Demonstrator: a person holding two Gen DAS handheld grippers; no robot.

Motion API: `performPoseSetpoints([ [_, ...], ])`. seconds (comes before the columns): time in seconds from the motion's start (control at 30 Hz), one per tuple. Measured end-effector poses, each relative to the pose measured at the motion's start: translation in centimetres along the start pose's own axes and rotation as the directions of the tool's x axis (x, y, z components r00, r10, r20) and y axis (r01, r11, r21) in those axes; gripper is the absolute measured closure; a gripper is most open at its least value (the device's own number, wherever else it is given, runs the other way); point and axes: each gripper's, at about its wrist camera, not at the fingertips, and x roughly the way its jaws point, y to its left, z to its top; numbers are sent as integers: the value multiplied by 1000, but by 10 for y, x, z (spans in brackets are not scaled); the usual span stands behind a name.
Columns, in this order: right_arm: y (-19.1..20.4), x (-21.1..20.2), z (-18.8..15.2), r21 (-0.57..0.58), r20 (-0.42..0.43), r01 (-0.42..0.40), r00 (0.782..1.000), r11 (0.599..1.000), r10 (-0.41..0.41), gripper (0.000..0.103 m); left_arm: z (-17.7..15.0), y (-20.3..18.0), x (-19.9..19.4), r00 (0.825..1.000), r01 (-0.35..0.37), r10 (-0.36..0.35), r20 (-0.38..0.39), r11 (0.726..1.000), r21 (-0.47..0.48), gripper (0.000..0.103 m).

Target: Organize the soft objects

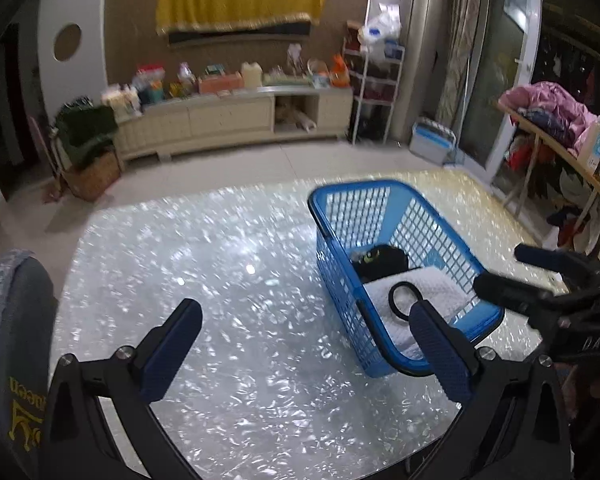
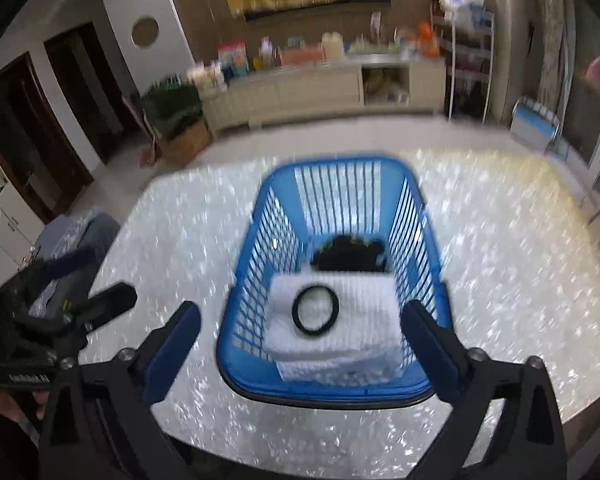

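Our right tool (image 2: 300, 344) stands wide, its two blue ribbed pads apart with nothing between them, hanging above the near end of the blue basket (image 2: 428, 240). Our left tool (image 1: 304, 344) is just as wide and empty, over the bare counter (image 1: 220, 260) beside the basket's left wall.

The basket is a rectangular plastic tub with slatted, lattice-like walls and a smooth rounded rim. It sits on the right half of the counter, towards the far edge, and the counter's top is a glossy sheet with a crinkled, pearly shimmer.

Inside the basket lies a folded white towel (image 2: 360, 320), soft and waffle-textured, filling the near part of the floor. On the towel rests a thin black ring (image 2: 315, 310), a closed elastic loop lying flat. Behind the towel, against the far part of the basket, sits a dark, rumpled soft item (image 2: 352, 256); we cannot tell what it is.

At the counter's left edge a folded grey denim cloth (image 1: 16, 320) with yellow stitched lettering lies, partly off our view.
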Motion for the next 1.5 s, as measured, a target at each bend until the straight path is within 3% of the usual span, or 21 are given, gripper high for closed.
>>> performPoseSetpoints([
  [0.1, 14, -21, 0, -27, 93, 36, 995, 999, -33, 0, -4, 1, -22, 998, -28, 28, 51, 1000, -10, 0],
  [0.23, 34, -31, -8, -81, 140, 81, 988, 993, -69, 0, -6, 6, -39, 996, -29, 33, 88, 999, -45, 0],
  [0.47, 48, -36, -23, -99, 165, 79, 984, 992, -61, 0, -15, 16, -59, 989, -58, 66, 129, 996, -66, 0],
  [0.7, 49, -34, -21, -111, 165, 87, 984, 990, -68, 0, -25, 12, -69, 990, -43, 51, 132, 997, -66, 0],
  [1.5, 48, -38, -25, -113, 161, 75, 985, 991, -56, 0, -28, 14, -71, 991, -43, 53, 124, 996, -85, 0],
])
